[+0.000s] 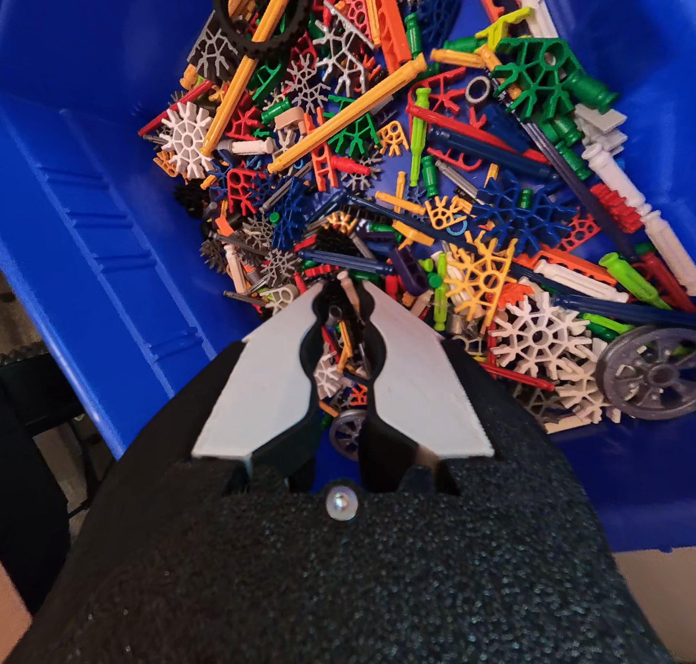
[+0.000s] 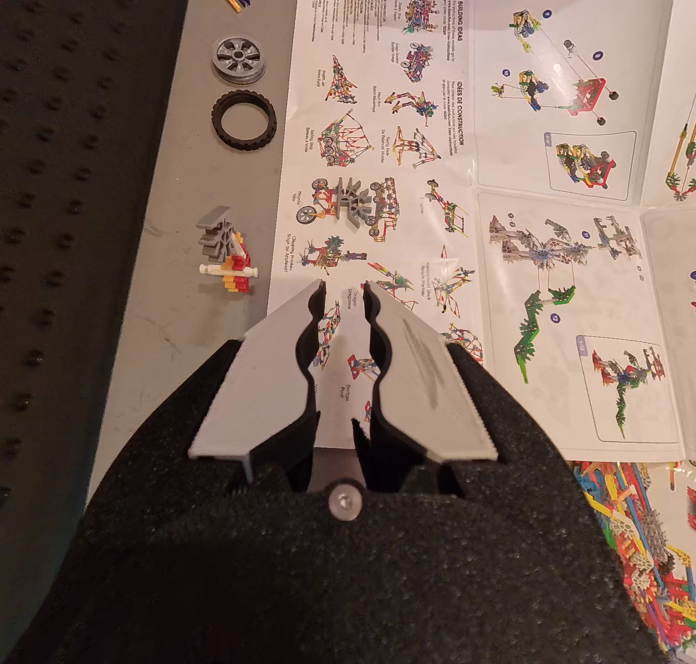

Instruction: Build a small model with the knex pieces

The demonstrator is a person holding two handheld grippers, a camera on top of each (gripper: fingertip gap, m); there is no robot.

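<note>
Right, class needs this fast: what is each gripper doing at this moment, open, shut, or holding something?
Left gripper: down in the blue bin, jaws narrowly parted; grip cannot be told.
Right gripper: open, empty, above the instruction sheet.

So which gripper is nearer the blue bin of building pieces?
Left. The left gripper is inside the blue bin, fingers down among the loose pieces. The right gripper hovers over the instruction sheet on the table, the bin only at the far edge.

Grey jaws, black wavy pads; textured black bodies
</note>
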